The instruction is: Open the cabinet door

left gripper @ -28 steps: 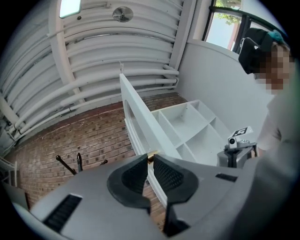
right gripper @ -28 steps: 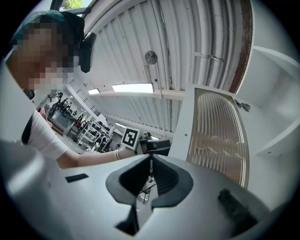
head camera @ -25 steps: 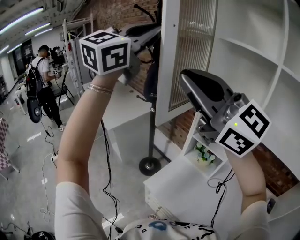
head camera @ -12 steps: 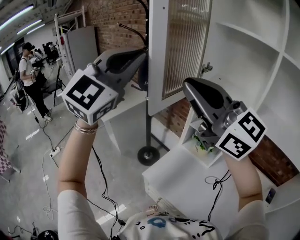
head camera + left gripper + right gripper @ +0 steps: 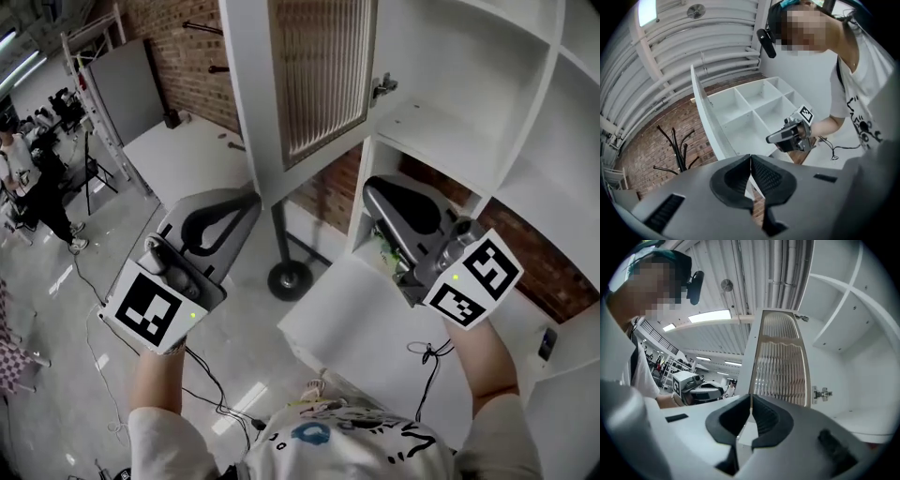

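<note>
The white cabinet door, with a ribbed glass panel, stands swung open away from the white shelf unit. A metal hinge shows at its inner edge. My left gripper hangs low at the left, below the door and apart from it, shut on nothing. My right gripper is shut and empty in front of the lower compartment. In the right gripper view the shut gripper points up at the door's glass. The left gripper view shows its shut gripper below the door's edge and the open shelves.
A small potted plant sits in the lower compartment by my right gripper. A white low unit with a black cable lies below. A stand's round base is on the floor under the door. A person stands far left.
My left gripper has come down from the door's edge to low at the left. The door now stands wide open. The right gripper has stayed roughly in place.
</note>
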Demonstrator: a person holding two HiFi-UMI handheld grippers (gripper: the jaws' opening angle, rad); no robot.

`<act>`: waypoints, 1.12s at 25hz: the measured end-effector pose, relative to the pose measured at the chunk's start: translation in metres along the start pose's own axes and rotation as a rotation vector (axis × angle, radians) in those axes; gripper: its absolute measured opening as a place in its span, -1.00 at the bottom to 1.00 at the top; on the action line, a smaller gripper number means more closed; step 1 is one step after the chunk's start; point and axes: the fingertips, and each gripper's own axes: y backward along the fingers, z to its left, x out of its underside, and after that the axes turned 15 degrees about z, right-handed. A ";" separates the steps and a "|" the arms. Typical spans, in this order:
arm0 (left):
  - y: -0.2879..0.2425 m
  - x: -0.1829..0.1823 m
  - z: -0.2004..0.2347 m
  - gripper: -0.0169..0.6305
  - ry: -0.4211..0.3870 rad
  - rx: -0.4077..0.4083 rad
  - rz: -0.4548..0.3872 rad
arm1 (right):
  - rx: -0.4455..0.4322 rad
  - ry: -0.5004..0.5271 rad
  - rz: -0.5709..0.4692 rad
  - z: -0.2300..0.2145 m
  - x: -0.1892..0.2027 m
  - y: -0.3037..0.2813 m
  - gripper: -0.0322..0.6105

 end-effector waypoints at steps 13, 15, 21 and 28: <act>-0.065 0.053 -0.106 -0.90 0.214 0.258 0.012 | 0.140 0.084 0.114 0.003 0.065 0.039 -0.81; -0.074 0.059 -0.122 -0.90 0.247 0.296 0.020 | 0.154 0.087 0.141 0.004 0.078 0.044 -0.81; -0.096 0.072 -0.157 -0.90 0.313 0.373 0.037 | 0.278 0.067 0.221 0.002 0.125 0.072 -0.81; -0.118 0.079 -0.204 -0.90 0.402 0.486 0.039 | 0.357 -0.093 0.273 0.005 0.178 0.105 -0.81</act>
